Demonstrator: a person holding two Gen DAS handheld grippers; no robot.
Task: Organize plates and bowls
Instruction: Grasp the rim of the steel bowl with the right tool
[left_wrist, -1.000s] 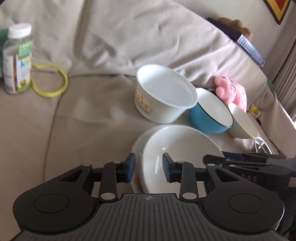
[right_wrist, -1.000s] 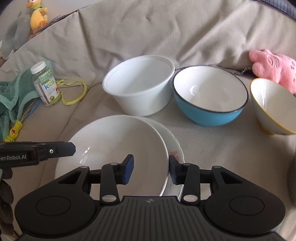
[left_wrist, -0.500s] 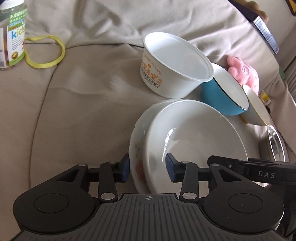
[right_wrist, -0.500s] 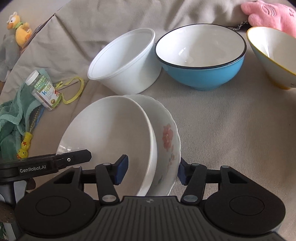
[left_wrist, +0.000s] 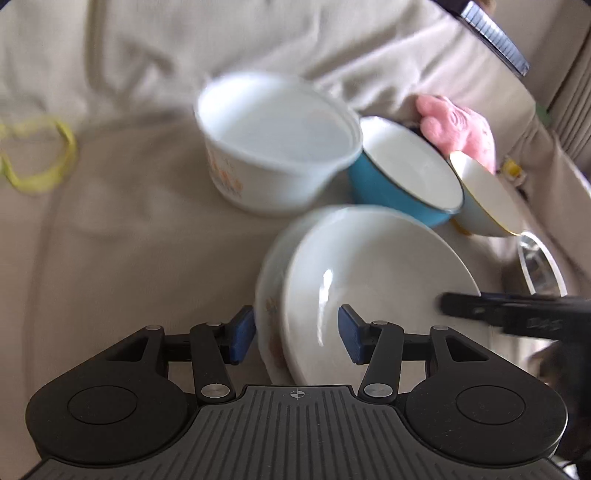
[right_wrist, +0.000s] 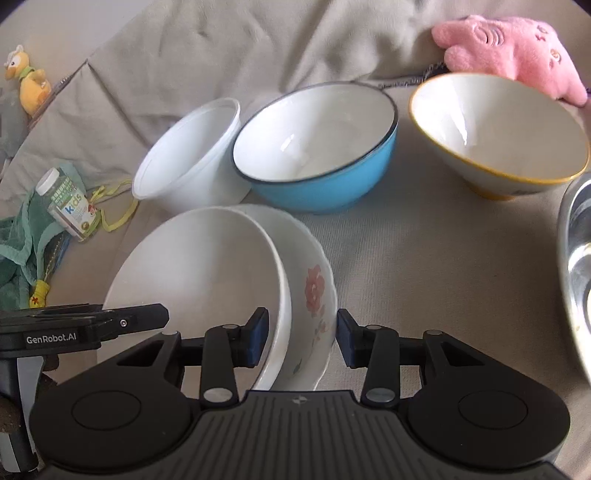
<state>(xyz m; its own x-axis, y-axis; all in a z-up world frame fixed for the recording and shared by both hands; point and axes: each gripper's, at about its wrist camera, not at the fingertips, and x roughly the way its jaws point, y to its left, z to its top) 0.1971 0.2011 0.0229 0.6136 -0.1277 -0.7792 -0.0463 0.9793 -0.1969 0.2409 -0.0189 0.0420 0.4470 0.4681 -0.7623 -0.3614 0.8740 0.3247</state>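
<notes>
A plain white plate (left_wrist: 373, 273) (right_wrist: 199, 273) rests in a floral plate (right_wrist: 314, 291) (left_wrist: 269, 314) on the beige sofa. My left gripper (left_wrist: 291, 336) is open, its blue pads either side of both plates' near rims. My right gripper (right_wrist: 299, 336) is open and straddles the opposite rims. Behind stand a white plastic tub (left_wrist: 273, 147) (right_wrist: 192, 155), a blue bowl (left_wrist: 402, 173) (right_wrist: 317, 147) and a yellow-rimmed bowl (left_wrist: 487, 199) (right_wrist: 498, 133).
A pink plush toy (right_wrist: 509, 55) lies behind the bowls. A steel bowl (right_wrist: 576, 273) sits at the right. A vitamin bottle (right_wrist: 70, 206), green cloth (right_wrist: 18, 258) and yellow cord (left_wrist: 40, 155) lie at the left. The sofa back rises behind.
Both grippers moved in so their open jaws now straddle the stacked plates' rims from opposite sides. The plates sit tilted more steeply than a second ago.
</notes>
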